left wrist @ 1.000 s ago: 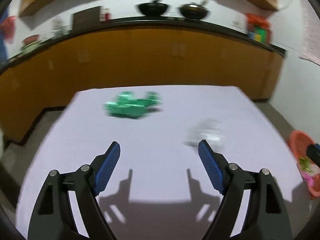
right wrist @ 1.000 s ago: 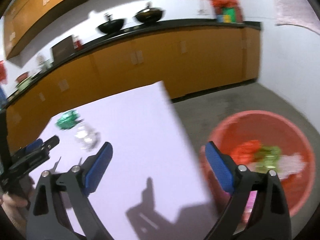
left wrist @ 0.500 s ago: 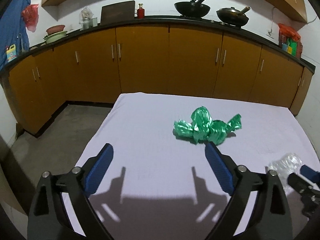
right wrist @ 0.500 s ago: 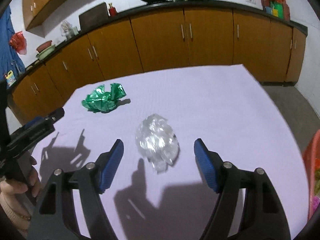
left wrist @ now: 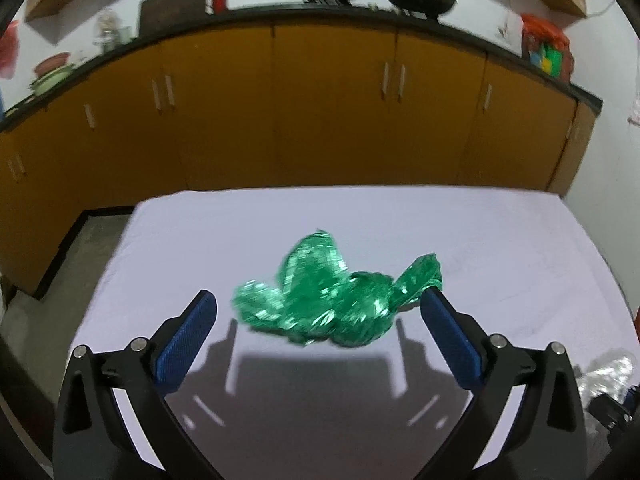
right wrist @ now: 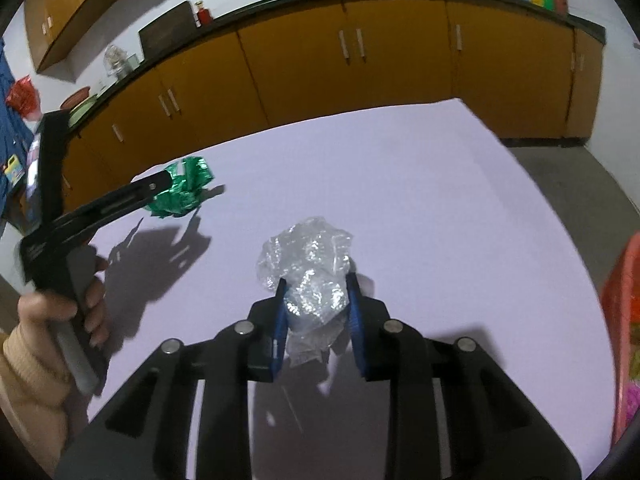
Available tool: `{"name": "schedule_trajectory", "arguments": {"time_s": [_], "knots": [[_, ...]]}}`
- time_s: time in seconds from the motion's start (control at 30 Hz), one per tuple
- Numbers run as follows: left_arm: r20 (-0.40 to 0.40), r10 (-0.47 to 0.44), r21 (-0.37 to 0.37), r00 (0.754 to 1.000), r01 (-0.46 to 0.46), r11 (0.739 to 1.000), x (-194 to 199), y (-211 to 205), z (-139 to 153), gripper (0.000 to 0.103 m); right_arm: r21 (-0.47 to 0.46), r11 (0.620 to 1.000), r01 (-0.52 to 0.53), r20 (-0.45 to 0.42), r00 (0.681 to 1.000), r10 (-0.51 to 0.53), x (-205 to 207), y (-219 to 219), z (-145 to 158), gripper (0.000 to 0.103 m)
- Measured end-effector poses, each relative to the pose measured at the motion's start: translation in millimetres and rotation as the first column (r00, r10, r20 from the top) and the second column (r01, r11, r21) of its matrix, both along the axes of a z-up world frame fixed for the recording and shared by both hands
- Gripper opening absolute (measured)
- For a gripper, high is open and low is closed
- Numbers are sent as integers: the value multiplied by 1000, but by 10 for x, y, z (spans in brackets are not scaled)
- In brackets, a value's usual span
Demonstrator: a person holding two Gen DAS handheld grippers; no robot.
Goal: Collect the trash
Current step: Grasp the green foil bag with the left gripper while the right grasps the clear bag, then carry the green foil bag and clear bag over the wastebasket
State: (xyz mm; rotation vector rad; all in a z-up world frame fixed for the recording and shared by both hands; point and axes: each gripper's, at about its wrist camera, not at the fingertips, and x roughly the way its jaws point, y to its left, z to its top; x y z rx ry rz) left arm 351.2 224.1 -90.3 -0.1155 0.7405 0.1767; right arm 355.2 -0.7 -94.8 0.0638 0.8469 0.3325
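Green crinkled foil, a crumpled wrapper [left wrist: 334, 304], lies on the pale lilac desk [left wrist: 500, 240] and serves as the landmark. Around it the left claw [left wrist: 318, 318] stands wide, one blue pad [left wrist: 186, 338] just to the wrapper's left and the other close against its right tip; whether either pad touches it cannot be told. From the right wrist view the same wrapper [right wrist: 182, 192] sits toward the desk's far left, partly behind the left claw's black arm, with the person's left hand [right wrist: 60, 320] on the grip. To the right of the green wrapper and nearer the camera, the right claw [right wrist: 318, 304] is narrowed onto a wad of clear crumpled plastic [right wrist: 310, 272], its blue pads pressing both sides. Well right of the wrapper, off the desk's edge, a red basin's rim [right wrist: 618, 292] shows. Orange-brown cabinets [left wrist: 332, 112] run behind the desk.
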Motion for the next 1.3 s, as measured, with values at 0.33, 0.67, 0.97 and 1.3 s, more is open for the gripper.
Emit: {"name": "schedule_trajectory", "arguments": {"time_s": [0.33, 0.67, 0.97, 1.3], "knots": [[-140, -78, -19, 987, 76, 997, 300, -27, -187, 42, 2, 1000, 20, -2, 1000, -20, -73, -151, -22, 27], [-69, -91, -28, 993, 90, 996, -130, -307, -22, 25, 17, 995, 93, 25, 995, -94, -293, -429, 209, 27], [6, -248, -55, 969, 247, 967, -860, -1265, 411, 25, 3, 978, 209, 152, 966, -207, -859, -1006, 715, 27], [113, -406, -22, 907, 411, 911, -1403, -2197, 963, 25, -13, 927, 375, 219, 906, -363, -1506, -1857, 1048, 27]]}}
